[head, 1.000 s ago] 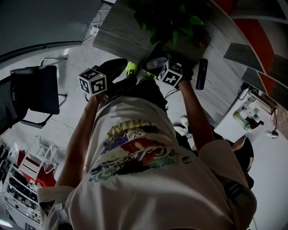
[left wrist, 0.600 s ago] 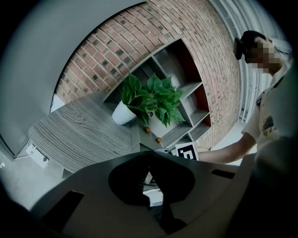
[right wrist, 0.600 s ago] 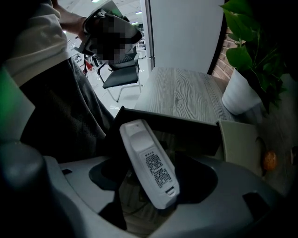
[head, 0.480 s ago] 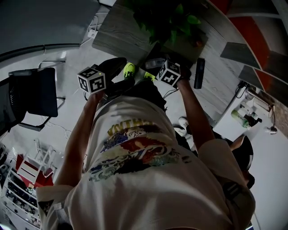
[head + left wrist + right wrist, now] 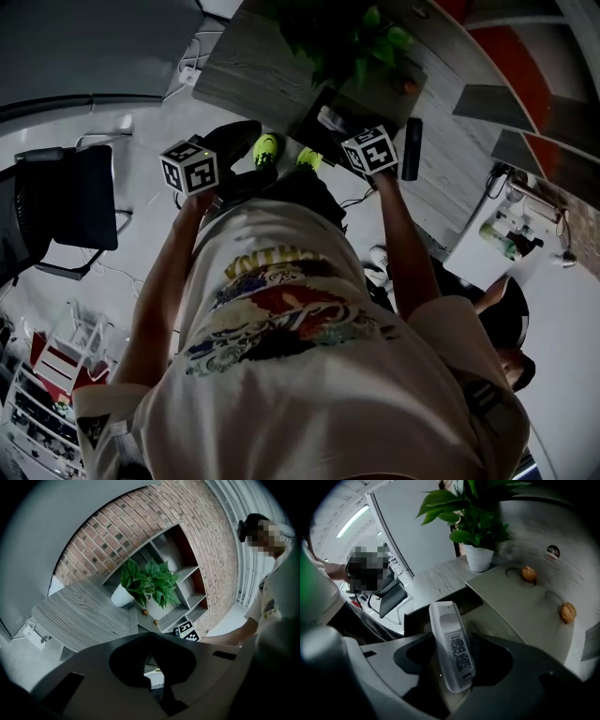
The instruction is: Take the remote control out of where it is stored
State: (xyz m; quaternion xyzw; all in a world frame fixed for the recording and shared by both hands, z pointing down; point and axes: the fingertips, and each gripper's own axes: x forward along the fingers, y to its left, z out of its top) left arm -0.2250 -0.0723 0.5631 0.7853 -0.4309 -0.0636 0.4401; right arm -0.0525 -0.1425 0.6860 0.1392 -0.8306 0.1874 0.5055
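1. Grey wood-grain desk [image 5: 79,616] against a brick wall [image 5: 117,531], with an open-backed shelf unit [image 5: 187,583] behind it. A potted plant [image 5: 145,581] in a white pot stands on the desk.
2. Two little brown nut-looking things [image 5: 528,573] [image 5: 568,612] sit apart on the paler section of the desk, right of the plant in the right gripper view.
3. A drawer [image 5: 309,131] is pulled open at the desk's near edge.
4. The right gripper [image 5: 457,665] points steeply down over that drawer. Its jaws have just been closing, and the remote control [image 5: 452,644] is between them, clamped at its lower end.
5. The remote is white, stands nearly upright with a slight lean, and shows its label side to the gripper's camera. Its top end pokes up in front of the drawer's dark opening.
6. The left gripper [image 5: 149,660] hangs back, aimed roughly level at the desk. Its jaws look pinched together at the tips with nothing in them.
7. From the head view, a slim black bar-shaped thing [image 5: 411,148] lies on the desk just beside the right gripper's marker cube [image 5: 368,150]. Can't tell what it is.
8. A dark office chair [image 5: 70,202] sits off to the left on the pale floor.
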